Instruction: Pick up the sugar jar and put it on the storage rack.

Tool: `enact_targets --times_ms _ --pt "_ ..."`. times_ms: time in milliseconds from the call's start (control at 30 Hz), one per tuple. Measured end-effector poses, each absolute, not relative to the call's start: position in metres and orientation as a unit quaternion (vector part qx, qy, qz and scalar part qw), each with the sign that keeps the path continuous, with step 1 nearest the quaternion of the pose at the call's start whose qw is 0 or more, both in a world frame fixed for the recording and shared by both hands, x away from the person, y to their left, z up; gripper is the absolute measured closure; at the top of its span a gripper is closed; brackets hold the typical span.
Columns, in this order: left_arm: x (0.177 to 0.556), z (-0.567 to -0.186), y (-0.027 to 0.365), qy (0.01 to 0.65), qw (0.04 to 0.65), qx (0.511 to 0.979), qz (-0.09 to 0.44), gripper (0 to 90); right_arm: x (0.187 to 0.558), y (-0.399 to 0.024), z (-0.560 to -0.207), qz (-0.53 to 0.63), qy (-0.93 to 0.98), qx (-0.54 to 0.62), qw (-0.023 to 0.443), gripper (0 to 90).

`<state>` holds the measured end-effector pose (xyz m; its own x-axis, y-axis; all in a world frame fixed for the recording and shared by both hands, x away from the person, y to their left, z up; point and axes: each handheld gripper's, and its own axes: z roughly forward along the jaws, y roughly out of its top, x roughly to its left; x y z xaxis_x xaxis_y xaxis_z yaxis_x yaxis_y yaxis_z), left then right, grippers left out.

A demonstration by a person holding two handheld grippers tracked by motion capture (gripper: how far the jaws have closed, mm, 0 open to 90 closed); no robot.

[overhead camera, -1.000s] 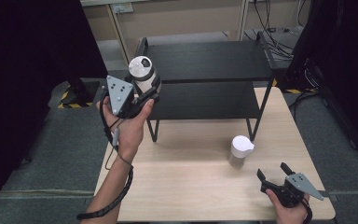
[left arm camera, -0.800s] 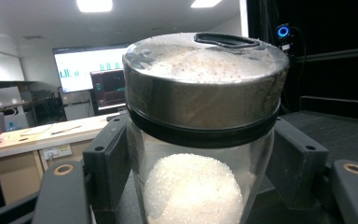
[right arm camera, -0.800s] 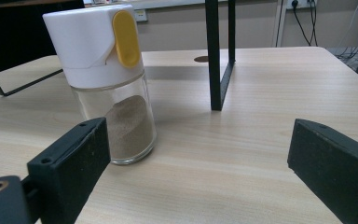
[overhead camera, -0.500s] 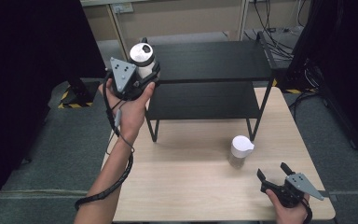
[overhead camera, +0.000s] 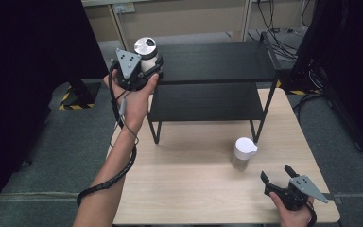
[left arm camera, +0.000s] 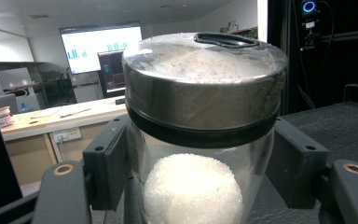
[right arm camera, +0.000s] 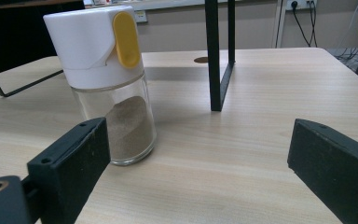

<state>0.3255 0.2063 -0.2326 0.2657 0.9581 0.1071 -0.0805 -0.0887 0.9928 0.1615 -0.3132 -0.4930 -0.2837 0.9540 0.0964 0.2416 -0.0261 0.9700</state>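
My left gripper (overhead camera: 147, 71) is shut on a glass jar (overhead camera: 146, 53) with a metal lid and white grains inside; in the left gripper view the jar (left arm camera: 200, 126) sits squeezed between both pads. I hold it raised at the left end of the black two-tier shelf (overhead camera: 217, 64), about level with the top tier. A glass shaker (overhead camera: 242, 153) with a white cap stands on the wooden table (overhead camera: 194, 189); in the right gripper view the shaker (right arm camera: 107, 79) shows a yellow tab and brown powder. My right gripper (overhead camera: 277, 176) rests open near the table's front right, just short of the shaker.
The shelf's thin black legs (right arm camera: 220, 56) stand on the table right behind the shaker. A cable (overhead camera: 108, 179) trails along the left forearm. Grey floor surrounds the table, with cables and dark equipment at the back right.
The left hand has carried the jar up and away from me, from beside the lower tier to the height of the shelf's top. The right gripper has stayed put.
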Motion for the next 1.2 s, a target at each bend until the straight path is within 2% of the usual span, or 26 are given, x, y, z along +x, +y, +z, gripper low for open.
enact_targets --times_ms 533,1200 --pt "0.339 -0.234 0.207 0.395 0.548 0.578 0.457 30.0 0.162 -0.313 -0.493 0.521 0.609 0.492 0.34 5.9" --pt "0.358 -0.228 0.219 0.421 0.567 0.577 0.41 29.7 0.162 -0.313 -0.493 0.521 0.609 0.49 0.341 5.9"
